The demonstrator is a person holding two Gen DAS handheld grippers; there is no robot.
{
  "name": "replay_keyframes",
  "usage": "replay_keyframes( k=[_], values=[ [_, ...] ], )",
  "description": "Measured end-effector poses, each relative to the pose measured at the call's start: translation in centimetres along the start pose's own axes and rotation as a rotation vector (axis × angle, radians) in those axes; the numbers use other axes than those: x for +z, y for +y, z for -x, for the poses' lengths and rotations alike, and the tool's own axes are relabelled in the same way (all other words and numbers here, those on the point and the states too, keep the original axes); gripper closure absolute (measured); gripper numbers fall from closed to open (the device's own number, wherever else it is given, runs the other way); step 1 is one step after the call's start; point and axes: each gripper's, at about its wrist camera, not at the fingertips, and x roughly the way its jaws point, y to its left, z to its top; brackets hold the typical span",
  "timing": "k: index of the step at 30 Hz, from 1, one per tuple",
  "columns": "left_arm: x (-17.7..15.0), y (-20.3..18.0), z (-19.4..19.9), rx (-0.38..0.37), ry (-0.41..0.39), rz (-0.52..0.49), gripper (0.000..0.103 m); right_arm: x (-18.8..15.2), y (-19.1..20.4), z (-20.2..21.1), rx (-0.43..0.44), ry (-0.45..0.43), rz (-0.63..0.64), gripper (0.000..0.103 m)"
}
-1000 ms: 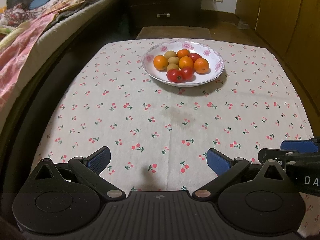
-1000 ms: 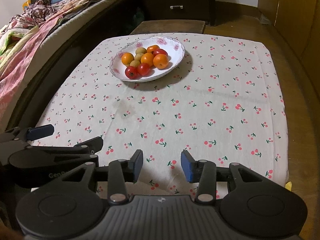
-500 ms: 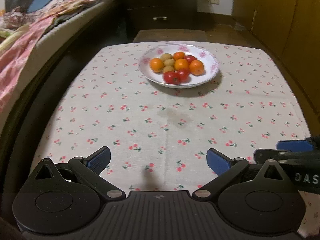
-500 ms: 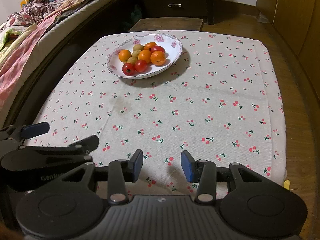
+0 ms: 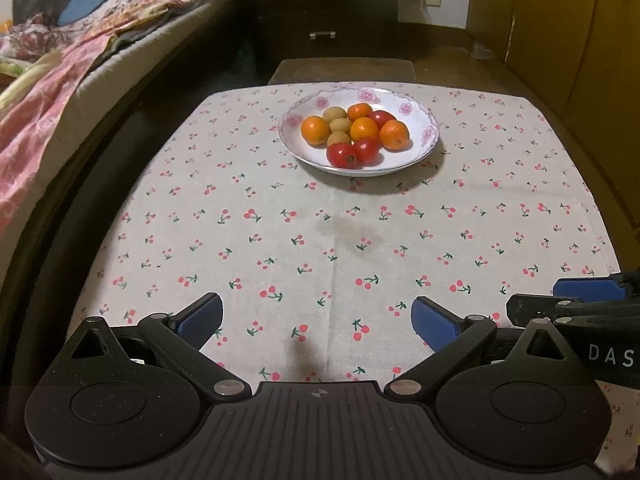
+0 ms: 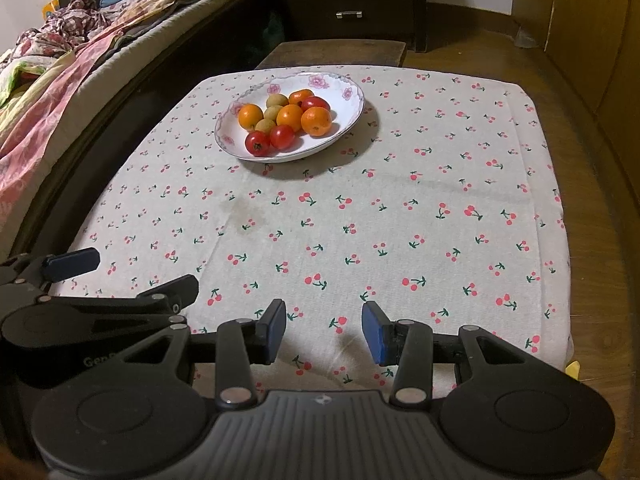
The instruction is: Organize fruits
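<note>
A shallow white plate (image 5: 425, 148) with pink flowers round its rim sits on the far half of the cherry-print tablecloth (image 5: 340, 240), holding all the fruit in 1 tight cluster. 4 oranges (image 5: 364, 129) lie across the middle and right, 3 small tan-yellow round fruits (image 5: 340, 125) run in a line left of centre, and 3 red tomatoes (image 5: 342, 155) lie touching them, 2 at the near edge and 1 at the back.

The left gripper (image 5: 316, 320) is matte black plastic, with two round discs flanking a ribbed centre plate; silver rivets dot its angled link arms; blue pads (image 5: 434, 322) face its fingers; the right gripper (image 6: 324, 330) is built the same, with blue pads (image 6: 276, 330); white letters "DAS" mark its side.
</note>
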Motion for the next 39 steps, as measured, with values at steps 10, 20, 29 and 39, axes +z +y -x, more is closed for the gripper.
replay_keyframes(
  k=[10, 20, 29, 39],
  values=[
    [0.04, 0.34, -0.32, -0.019, 0.028, 0.019, 0.000, -0.04, 0.06, -0.06, 0.001, 0.001, -0.001, 0.060],
    [-0.01, 0.36, -0.16, -0.025, 0.029, 0.026, 0.001, -0.08, 0.05, -0.02, 0.005, 0.001, -0.001, 0.060],
    [-0.17, 0.05, 0.14, -0.046, 0.019, 0.023, 0.011, -0.06, 0.20, -0.03, 0.012, 0.001, 0.006, 0.060],
    [-0.16, 0.10, 0.08, -0.020, -0.004, 0.009, 0.007, -0.02, 0.25, -0.07, 0.018, 0.000, 0.007, 0.060]
  ],
)
